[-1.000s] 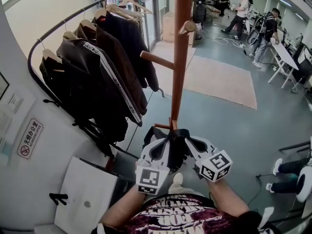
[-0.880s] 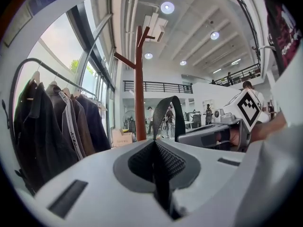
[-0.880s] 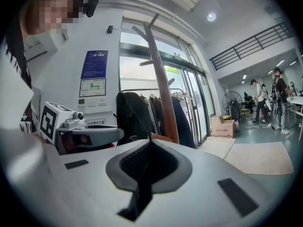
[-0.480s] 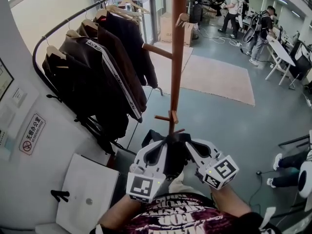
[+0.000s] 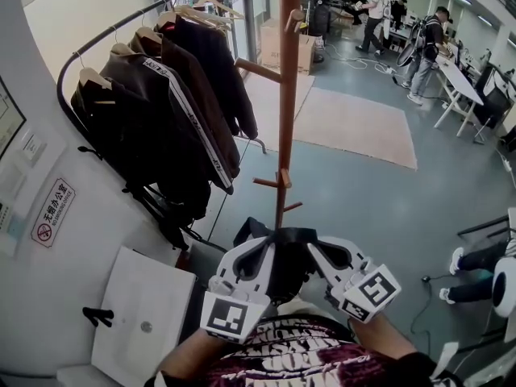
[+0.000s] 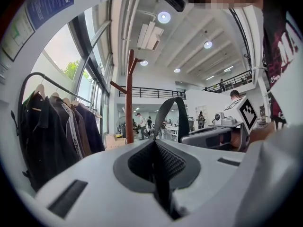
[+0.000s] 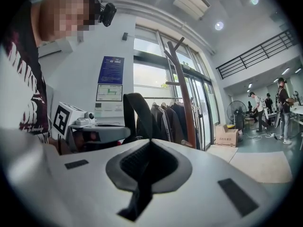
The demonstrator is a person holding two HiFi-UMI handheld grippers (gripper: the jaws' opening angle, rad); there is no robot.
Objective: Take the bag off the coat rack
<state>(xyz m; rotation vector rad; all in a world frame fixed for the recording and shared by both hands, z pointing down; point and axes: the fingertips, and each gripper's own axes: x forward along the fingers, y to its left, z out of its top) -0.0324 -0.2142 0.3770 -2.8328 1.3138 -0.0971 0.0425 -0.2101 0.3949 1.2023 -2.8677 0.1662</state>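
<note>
The black bag point(image 5: 286, 271) hangs free of the wooden coat rack point(image 5: 286, 95), close to the person's chest. Its strap point(image 5: 291, 234) runs across between my two grippers. My left gripper point(image 5: 268, 247) is shut on the strap, which rises from the closed pads as a loop point(image 6: 177, 113). My right gripper point(image 5: 313, 247) is shut on the same strap point(image 7: 136, 111). In both gripper views the jaws, left gripper point(image 6: 154, 148) and right gripper point(image 7: 148, 145), meet with only the dark webbing pinched between them. The rack pole point(image 6: 129, 98) point(image 7: 185, 100) stands a short way beyond the grippers, with bare pegs.
A curved clothes rail with dark jackets point(image 5: 161, 111) stands to the left of the rack. A white flat box point(image 5: 145, 313) lies at the lower left. Behind the rack are a beige rug point(image 5: 355, 127), a cardboard box point(image 5: 302, 51) and people point(image 5: 419, 39) at desks.
Both grippers have drawn back from the rack pole toward the person, carrying the bag with them. The lower pegs now show clear of the bag.
</note>
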